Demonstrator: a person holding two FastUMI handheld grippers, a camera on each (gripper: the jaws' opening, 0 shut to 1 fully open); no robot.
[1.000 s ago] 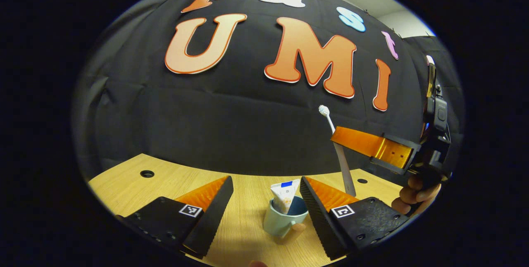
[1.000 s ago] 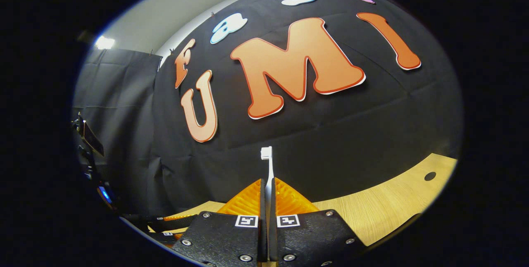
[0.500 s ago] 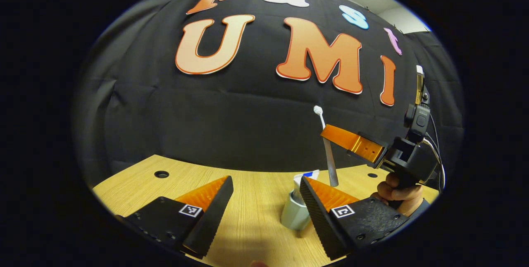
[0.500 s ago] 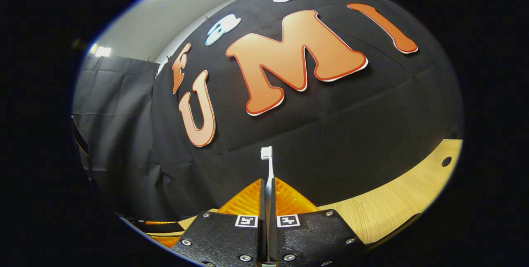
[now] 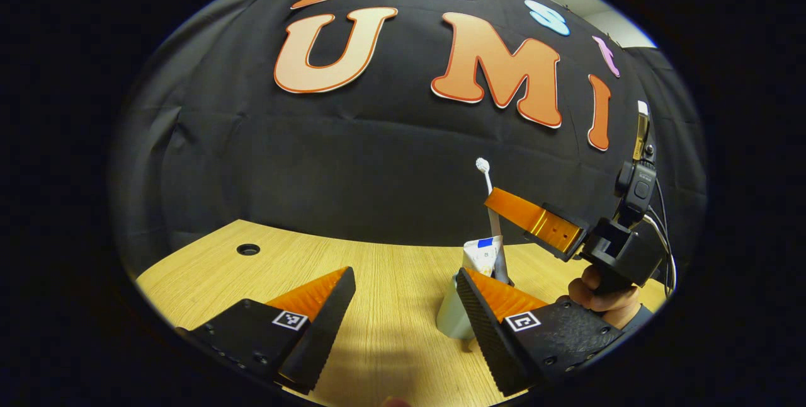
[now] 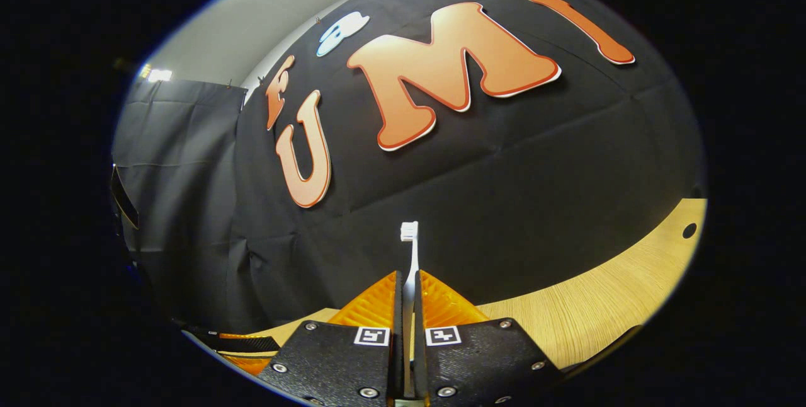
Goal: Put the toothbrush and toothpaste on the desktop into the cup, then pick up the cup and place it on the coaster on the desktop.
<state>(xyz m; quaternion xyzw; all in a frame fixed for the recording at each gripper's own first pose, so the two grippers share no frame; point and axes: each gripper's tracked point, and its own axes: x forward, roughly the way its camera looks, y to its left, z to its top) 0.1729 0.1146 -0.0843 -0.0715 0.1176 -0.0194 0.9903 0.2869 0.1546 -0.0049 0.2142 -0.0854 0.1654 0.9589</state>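
A pale cup [image 5: 452, 316] stands on the wooden table [image 5: 352, 268], partly behind my left gripper's right finger. A white toothpaste tube [image 5: 483, 256] with a blue patch stands in it. My left gripper [image 5: 403, 278] is open, close in front of the cup, holding nothing. My right gripper [image 5: 494, 199] comes in from the right, held by a hand [image 5: 598, 293], above the cup. It is shut on a white toothbrush [image 5: 487, 181], which stands upright, head up. The brush's lower end reaches down beside the tube at the cup's mouth. In the right gripper view the brush [image 6: 410, 249] rises between the shut fingers of my right gripper [image 6: 408, 278].
A round cable hole [image 5: 248, 249] lies at the table's far left, and another hole [image 6: 689, 230] near the table edge [image 6: 598, 312] in the right gripper view. The black cloth wall closes the table's far side. Bare wood stretches left of the cup.
My right gripper has carried the toothbrush left and down, until its lower end is level with the tube at the cup. The left gripper stayed open and shifted a little.
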